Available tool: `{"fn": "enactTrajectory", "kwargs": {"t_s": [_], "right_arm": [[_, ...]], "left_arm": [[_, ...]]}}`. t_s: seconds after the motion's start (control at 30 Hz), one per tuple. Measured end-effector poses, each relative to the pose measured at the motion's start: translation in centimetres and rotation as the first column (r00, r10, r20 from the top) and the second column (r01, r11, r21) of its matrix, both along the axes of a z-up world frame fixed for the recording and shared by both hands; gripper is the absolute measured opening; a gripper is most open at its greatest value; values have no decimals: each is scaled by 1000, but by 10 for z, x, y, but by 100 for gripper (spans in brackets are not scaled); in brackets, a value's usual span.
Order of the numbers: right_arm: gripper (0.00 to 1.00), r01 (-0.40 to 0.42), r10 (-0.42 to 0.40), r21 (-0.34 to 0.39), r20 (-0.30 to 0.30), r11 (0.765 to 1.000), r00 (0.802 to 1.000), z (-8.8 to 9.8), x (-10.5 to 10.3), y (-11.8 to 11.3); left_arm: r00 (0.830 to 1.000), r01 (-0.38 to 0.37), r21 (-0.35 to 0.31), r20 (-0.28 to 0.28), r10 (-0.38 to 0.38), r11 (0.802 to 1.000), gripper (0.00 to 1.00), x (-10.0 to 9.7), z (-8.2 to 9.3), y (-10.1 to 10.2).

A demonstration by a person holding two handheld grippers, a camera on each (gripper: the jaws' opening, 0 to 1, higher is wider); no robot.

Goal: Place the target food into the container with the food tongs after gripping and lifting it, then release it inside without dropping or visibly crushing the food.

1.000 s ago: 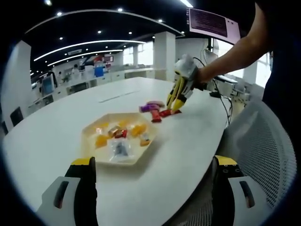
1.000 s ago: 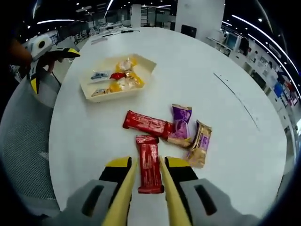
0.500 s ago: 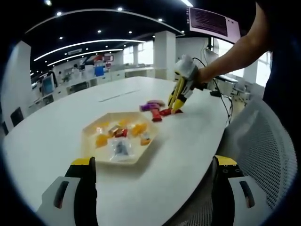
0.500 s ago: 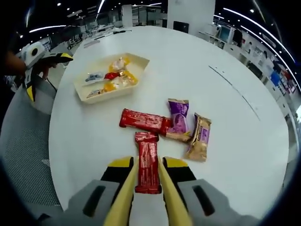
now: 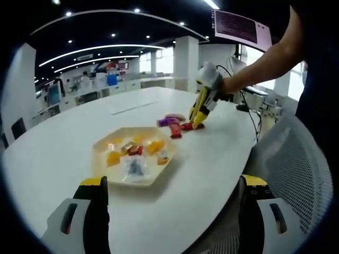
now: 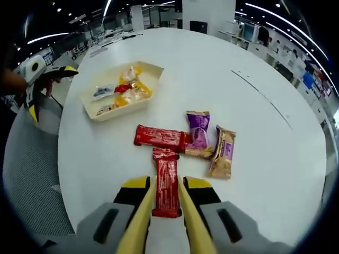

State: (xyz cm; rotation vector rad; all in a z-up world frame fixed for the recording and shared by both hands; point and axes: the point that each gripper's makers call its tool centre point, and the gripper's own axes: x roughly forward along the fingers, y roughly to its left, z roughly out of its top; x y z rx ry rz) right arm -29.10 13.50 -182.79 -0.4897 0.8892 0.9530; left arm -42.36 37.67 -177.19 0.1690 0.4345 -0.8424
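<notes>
Four wrapped snacks lie on the white table (image 6: 275, 174), and the nearest, a red bar (image 6: 166, 182), sits between the yellow tongs (image 6: 165, 219) carried in the right gripper (image 6: 164, 225), its long axis running straight along them from six toward twelve o'clock in the right gripper view. The tong arms flank the bar's near half on both sides, apparently touching its edges, so the right gripper reads as clenched on the tongs (whether the tongs have truly pinched the bar or merely bracket it I cannot tell, and it looks to rest on the table). A second red bar (image 6: 160, 137) lies crosswise just beyond the far end of the first, nearly touching it, with a purple packet (image 6: 199, 138) and a tan packet (image 6: 221, 152) toward one o'clock. The container (image 6: 114, 108), a pale tray already holding small wrapped sweets, is well apart at about eleven o'clock, so the carry must swing up and left over bare table; the crosswise bar is the one thing a careless lift could drag. The left gripper (image 5: 172, 217) hangs released at the table's edge near the tray, jaws wide apart, holding nothing; it is nearer the container, but the right is the one at the food.
</notes>
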Motion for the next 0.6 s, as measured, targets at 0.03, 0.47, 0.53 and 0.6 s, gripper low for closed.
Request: {"fn": "enactTrajectory", "kwargs": {"t_s": [0.03, 0.47, 0.53, 0.6], "right_arm": [[23, 0, 0, -1, 0, 1000, 1000, 1, 0, 0], [23, 13, -13, -15, 15, 1000, 1000, 32, 10, -7], [23, 12, -12, -18, 22, 1000, 1000, 35, 9, -7], [23, 13, -12, -17, 26, 1000, 1000, 37, 8, -5]], "left_arm": [[1000, 0, 0, 1, 0, 1000, 99, 0, 0, 0], [1000, 7, -33, 5, -7, 999, 99, -1, 5, -3], [1000, 7, -43, 9, -7, 999, 99, -1, 6, -3], [1000, 15, -57, 16, -14, 998, 99, -1, 8, -4]]}}
